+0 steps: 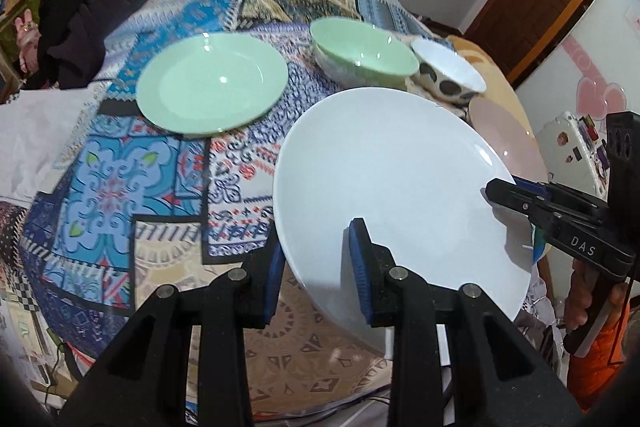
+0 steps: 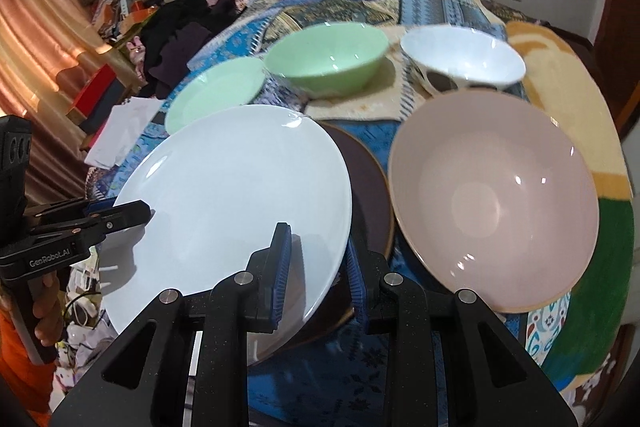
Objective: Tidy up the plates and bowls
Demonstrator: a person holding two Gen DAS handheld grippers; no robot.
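Bed first, since it's the biggest thing here: the patchwork blanket (image 1: 168, 183) covers the whole bed and all the dishes sit on it, no counter anywhere.

We've got the white plate (image 1: 392, 179) up off the blanket, tilted, gripped from two sides. Our left tool (image 1: 318, 267) is closed down on the plate's near rim, one blue pad on top and one underneath. Our right tool (image 2: 316, 267) does the same on the opposite edge, jaws nearly together with only the plate between them.

Right of that plate sits the pink bowl (image 2: 496, 211), and a dark brown plate (image 2: 368, 195) lies just beneath and behind the white one. Farther back are the green plate (image 1: 212, 83) on the left, then the green bowl (image 1: 364, 53), then the small white bowl with dark spots (image 1: 448, 75) on the right.

Our read: we're mid-carry with the white plate, stacking plates together. The brown plate right under it looks like one landing spot, the green plate on the far left another; we can't tell which. Either way the next move needs both hands lowering together, levelling the plate out, and both tools letting go at the same moment so it doesn't slide off.
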